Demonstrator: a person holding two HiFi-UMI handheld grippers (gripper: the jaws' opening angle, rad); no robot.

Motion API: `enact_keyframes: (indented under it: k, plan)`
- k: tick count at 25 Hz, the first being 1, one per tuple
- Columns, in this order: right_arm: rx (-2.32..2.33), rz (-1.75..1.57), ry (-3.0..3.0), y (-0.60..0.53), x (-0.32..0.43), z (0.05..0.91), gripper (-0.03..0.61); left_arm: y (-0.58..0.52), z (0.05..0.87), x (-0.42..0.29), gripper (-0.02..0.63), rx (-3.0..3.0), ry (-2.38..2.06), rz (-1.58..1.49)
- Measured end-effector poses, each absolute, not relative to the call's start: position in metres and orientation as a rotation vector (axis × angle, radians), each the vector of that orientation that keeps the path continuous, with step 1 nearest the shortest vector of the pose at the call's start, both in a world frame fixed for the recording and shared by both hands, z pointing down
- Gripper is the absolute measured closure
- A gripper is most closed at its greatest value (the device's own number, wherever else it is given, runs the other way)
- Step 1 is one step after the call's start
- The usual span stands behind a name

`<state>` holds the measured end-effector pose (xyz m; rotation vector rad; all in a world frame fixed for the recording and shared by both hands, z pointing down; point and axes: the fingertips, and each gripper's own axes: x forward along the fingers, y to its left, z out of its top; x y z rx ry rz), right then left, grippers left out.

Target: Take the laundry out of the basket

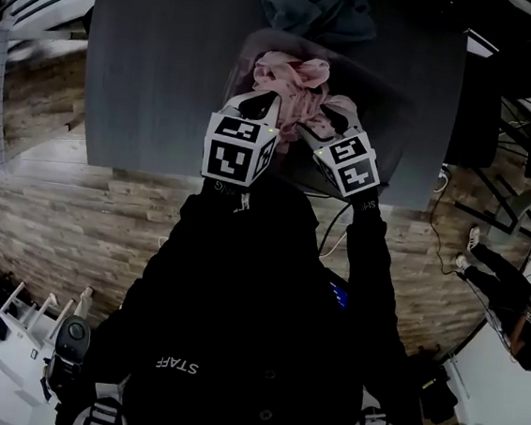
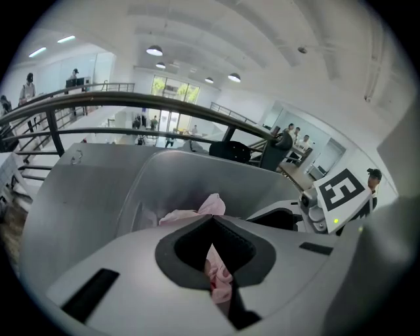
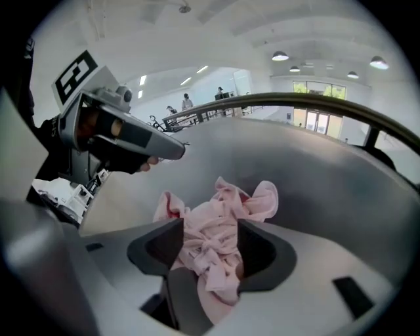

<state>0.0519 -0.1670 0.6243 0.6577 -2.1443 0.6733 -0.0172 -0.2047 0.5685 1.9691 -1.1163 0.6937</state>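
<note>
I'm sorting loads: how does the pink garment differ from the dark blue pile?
The pink garment is pale and lies in the basket; the dark blue pile lies on the table beyond it. The left gripper pinches the pink garment; nothing touches the dark blue pile. Both are crumpled.

My left tool [image 2: 211, 226] is clamped on a crumpled pink cloth garment [image 3: 220, 197]; my right tool [image 3: 210, 231], close beside, has its jaws apart around it.

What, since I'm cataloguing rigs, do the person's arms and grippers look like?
Black sleeves. The left gripper and right gripper are pale grey shells with dark grey claw pads; each carries a cube of black-and-white square markers.
</note>
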Motion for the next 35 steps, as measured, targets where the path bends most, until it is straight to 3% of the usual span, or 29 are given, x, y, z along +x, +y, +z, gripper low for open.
enact_keyframes:
  k: [15,22,28,32,35]
  plan:
    - [0.294,0.497,-2.035,-0.157,0.048,0.684,0.201,-0.202,0.582,-0.017,0.614,1.931,-1.103,0.752]
    - [0.025,0.388,-1.942,-0.141,0.055,0.706,0.093,-0.201,0.582,-0.017,0.614,1.924,-1.112,0.758]
    - [0.029,0.286,-1.877,-0.147,0.05,0.726,0.081,-0.202,0.581,-0.024,0.614,1.918,-1.129,0.756]
    - [-0.032,0.285,-1.822,-0.141,0.042,0.742,0.01,-0.201,0.581,-0.026,0.614,1.922,-1.13,0.753]
    - [-0.107,0.236,-1.759,-0.131,0.048,0.751,-0.002,-0.199,0.577,-0.026,0.614,1.93,-1.131,0.75]
